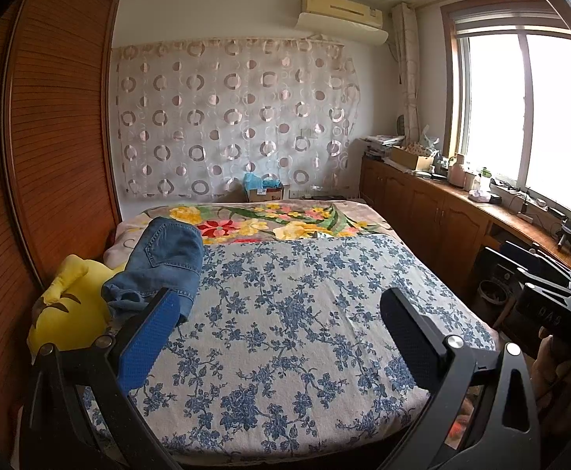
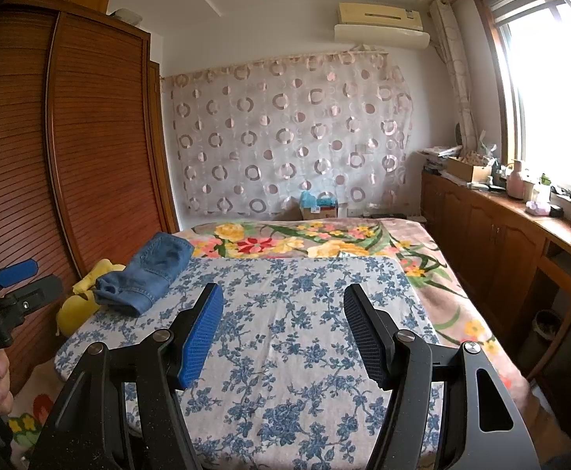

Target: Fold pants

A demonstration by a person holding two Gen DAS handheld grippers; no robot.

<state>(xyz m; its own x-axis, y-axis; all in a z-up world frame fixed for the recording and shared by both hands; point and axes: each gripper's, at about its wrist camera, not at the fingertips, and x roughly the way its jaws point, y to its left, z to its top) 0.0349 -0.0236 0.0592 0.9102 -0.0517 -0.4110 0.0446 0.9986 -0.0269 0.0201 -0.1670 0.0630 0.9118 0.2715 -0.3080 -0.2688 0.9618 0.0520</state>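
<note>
The crumpled blue denim pants (image 2: 148,274) lie at ten o'clock on the blue-flowered white bedspread (image 2: 285,313) — heavy, limp cloth, best pinched at the waistband — while left gripper (image 1: 281,313) and right gripper (image 2: 283,329) gape empty.

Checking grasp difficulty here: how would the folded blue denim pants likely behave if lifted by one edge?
The folded blue denim pants would probably droop and unfold, since the layers lie loose. Thick denim looks fairly heavy, and unlikely to slip from the blue textured pads.

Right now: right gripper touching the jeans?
Apart. The right wrist view shows the right gripper open over bare sheet, jeans well left.
</note>
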